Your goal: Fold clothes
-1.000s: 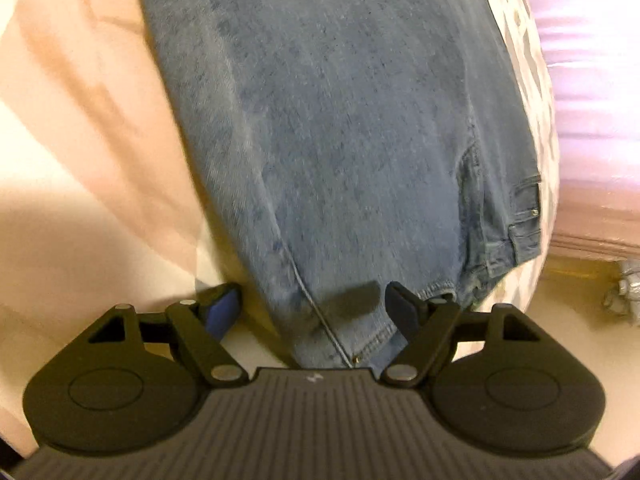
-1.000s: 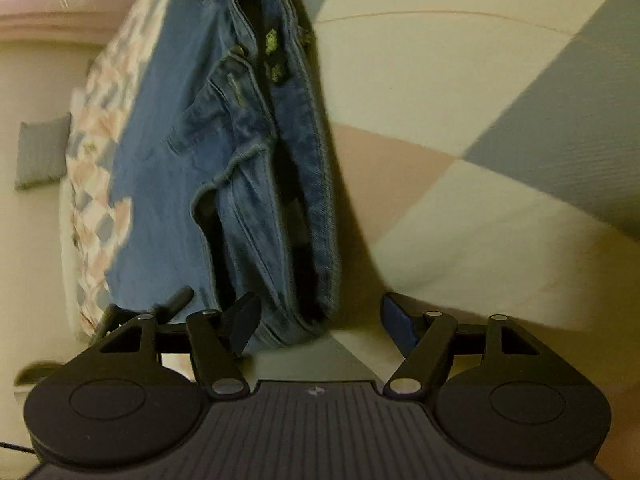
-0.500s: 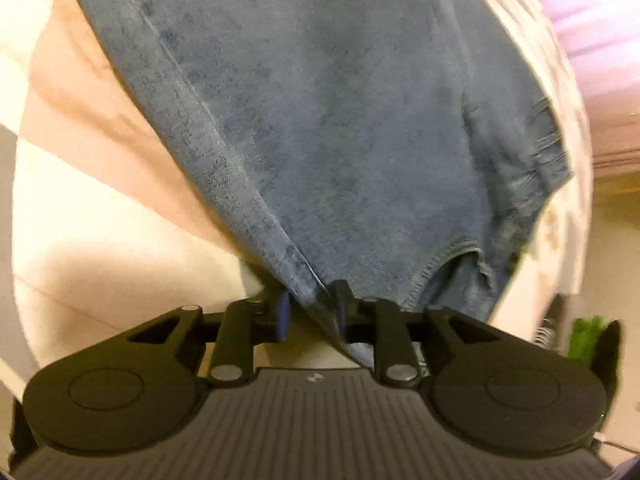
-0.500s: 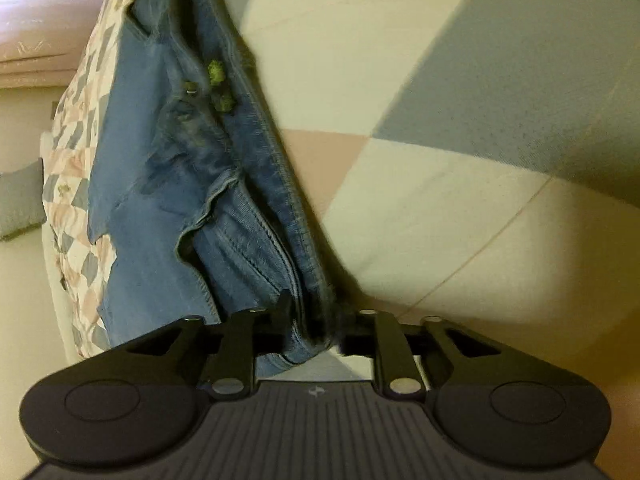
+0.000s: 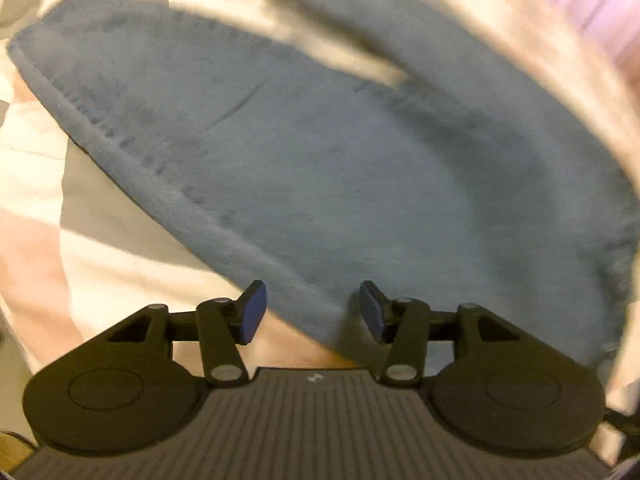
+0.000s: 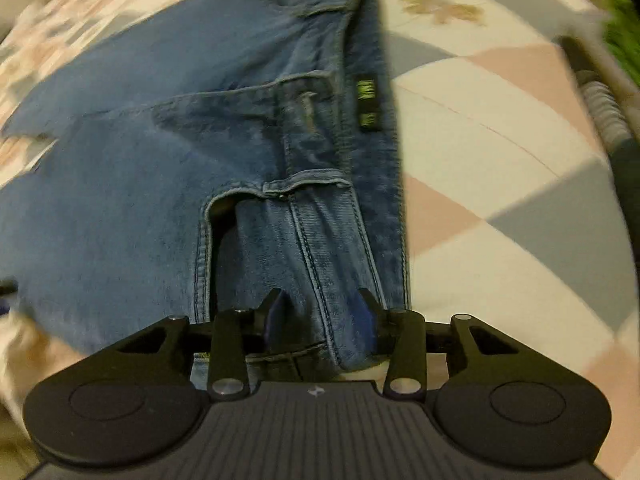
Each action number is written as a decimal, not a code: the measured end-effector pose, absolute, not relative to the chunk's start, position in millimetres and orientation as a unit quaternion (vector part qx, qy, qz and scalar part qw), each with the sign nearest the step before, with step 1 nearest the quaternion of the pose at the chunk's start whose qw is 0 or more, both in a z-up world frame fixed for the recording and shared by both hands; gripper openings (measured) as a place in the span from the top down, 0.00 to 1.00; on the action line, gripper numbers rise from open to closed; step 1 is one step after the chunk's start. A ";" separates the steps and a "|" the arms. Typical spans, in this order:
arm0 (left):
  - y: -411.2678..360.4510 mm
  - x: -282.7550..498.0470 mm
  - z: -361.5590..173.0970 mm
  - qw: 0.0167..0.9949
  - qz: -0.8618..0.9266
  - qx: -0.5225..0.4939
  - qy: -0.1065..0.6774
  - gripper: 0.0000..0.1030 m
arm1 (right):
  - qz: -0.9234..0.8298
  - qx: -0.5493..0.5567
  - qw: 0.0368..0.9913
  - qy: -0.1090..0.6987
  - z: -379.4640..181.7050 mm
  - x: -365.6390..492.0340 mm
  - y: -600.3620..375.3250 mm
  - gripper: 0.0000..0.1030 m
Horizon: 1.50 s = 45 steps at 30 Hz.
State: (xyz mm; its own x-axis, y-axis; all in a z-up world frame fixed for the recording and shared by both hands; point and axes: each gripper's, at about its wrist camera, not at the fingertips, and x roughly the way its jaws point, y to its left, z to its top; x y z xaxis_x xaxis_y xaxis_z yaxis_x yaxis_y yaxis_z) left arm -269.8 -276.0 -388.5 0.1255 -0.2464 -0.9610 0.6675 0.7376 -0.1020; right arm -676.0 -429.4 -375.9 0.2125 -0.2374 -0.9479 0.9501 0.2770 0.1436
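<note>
I have the jeans [image 6: 224, 184] lying on the bed's checked quilt [image 6: 500, 208], and they fill the left and middle of my right wrist view. Their waistband runs up the frame from my right tongs [image 6: 324, 320] to the top edge, past the green label [image 6: 368, 104] in the upper middle. My right tongs sit at the bottom centre, half open, with the near end of that waistband between the pads; denim touches the right pad, but I judge they are not clamped.

In the left wrist view my left tongs [image 5: 310, 312] are spread wide and grip nothing. The denim's seamed edge slants from the upper left of the frame down to the gap between the pads, where its corner pokes in. The view is blurred, so I cannot tell which end of the jeans this is.

The long axis leads straight away from each tong, so I judge the next fold would go along it.
</note>
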 end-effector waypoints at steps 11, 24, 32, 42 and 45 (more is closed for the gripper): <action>-244.1 -203.9 -281.8 0.692 -0.424 0.350 0.468 0.15 | -0.511 0.482 0.622 0.346 -286.1 -541.1 -339.4 0.36; -192.3 -209.5 -126.2 0.750 -0.454 0.271 0.396 0.01 | -0.514 0.352 0.715 0.318 -143.6 -477.6 -276.5 0.04; -131.2 -268.5 -84.1 0.761 -0.464 0.256 0.375 0.01 | -0.523 0.322 0.728 0.305 -107.9 -519.3 -189.6 0.02; -36.8 -321.7 -66.9 0.771 -0.466 0.246 0.359 0.01 | -0.502 0.322 0.747 0.294 -87.9 -550.1 -116.5 0.02; -22.5 -328.5 -64.8 0.774 -0.466 0.241 0.354 0.01 | -0.493 0.320 0.756 0.288 -82.9 -552.0 -103.0 0.02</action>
State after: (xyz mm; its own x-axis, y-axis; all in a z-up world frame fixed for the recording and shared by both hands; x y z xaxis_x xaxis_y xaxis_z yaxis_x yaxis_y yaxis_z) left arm -328.5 -22.5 -64.8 0.3153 -0.5506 -0.7730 0.8916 0.4508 0.0426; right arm -552.0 -103.0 -82.9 0.3477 -0.5619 -0.7506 0.9299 0.3090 0.1995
